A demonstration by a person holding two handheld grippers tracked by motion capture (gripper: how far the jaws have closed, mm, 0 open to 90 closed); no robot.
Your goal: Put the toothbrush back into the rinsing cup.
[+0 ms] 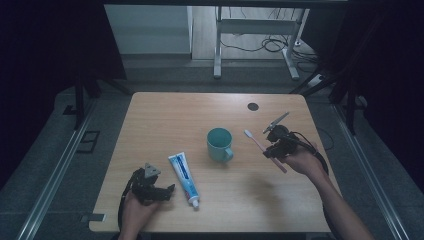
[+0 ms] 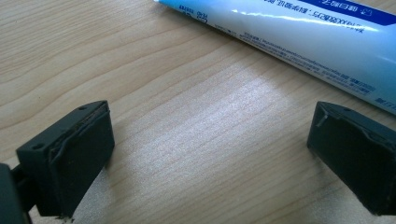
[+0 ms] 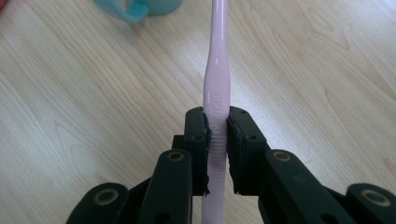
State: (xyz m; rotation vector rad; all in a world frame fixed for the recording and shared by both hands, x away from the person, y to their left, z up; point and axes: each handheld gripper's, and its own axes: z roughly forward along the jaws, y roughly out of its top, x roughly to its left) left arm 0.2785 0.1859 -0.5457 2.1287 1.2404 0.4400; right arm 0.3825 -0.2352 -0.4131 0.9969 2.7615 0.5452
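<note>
My right gripper (image 1: 274,148) (image 3: 217,133) is shut on a pink toothbrush (image 1: 261,146) (image 3: 217,79), held above the table right of a teal mug (image 1: 219,144) (image 3: 140,7); the brush head points toward the mug. A white and blue toothpaste tube (image 1: 183,177) (image 2: 299,32) lies flat on the wooden table (image 1: 200,115), cap toward the front edge. My left gripper (image 1: 159,192) (image 2: 210,154) rests low near the front left, open, its jaws wide apart over bare wood, with the tube just beyond them.
A dark round grommet (image 1: 253,106) sits near the table's back right. Beyond the table are a white desk frame (image 1: 255,30) and floor cables. Bare wood lies between mug and front edge.
</note>
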